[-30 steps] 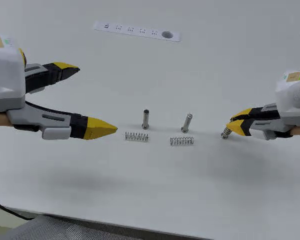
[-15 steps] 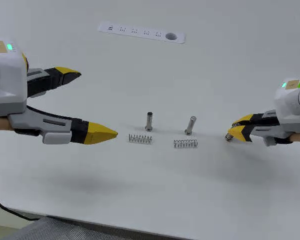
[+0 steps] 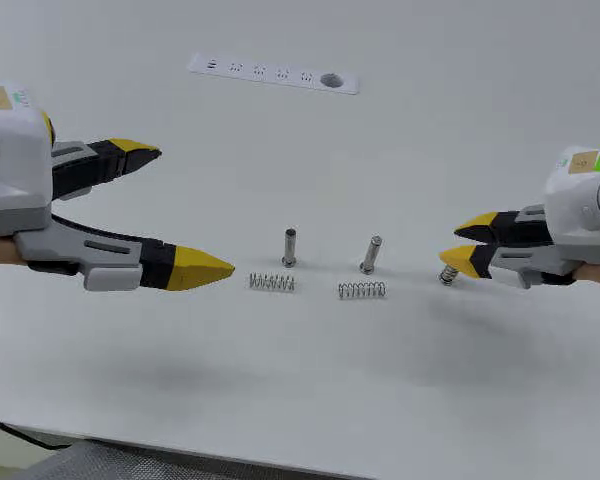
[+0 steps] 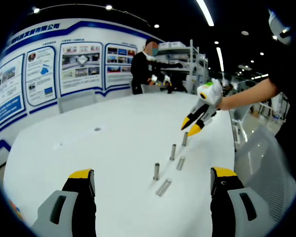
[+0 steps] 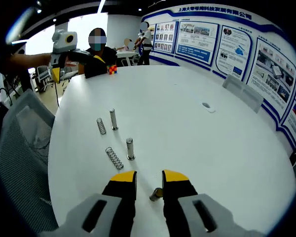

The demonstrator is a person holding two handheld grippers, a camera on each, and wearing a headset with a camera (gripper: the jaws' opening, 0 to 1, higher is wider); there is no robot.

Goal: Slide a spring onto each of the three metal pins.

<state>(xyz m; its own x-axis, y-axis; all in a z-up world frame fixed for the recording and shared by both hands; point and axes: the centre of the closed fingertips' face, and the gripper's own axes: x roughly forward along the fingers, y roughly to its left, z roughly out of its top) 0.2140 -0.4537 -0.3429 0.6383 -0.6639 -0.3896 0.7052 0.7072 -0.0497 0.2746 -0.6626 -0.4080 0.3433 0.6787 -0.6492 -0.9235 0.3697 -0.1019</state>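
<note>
The third pin (image 3: pixel 447 274), which seems to carry a spring, stands at the tips of the right gripper (image 3: pixel 452 244); its jaws are narrowly apart, one on each side of it. The left pin (image 3: pixel 289 247) and middle pin (image 3: pixel 370 254) stand bare on the table (image 3: pixel 380 400), with the left spring (image 3: pixel 272 283) and the second spring (image 3: pixel 362 290) lying just before them. The left gripper (image 3: pixel 194 210) hovers with its jaws wide.

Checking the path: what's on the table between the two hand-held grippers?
Head view: left pin and middle pin standing, left spring and middle spring lying loose before them, third pin at the right hand-held gripper tips.
</note>
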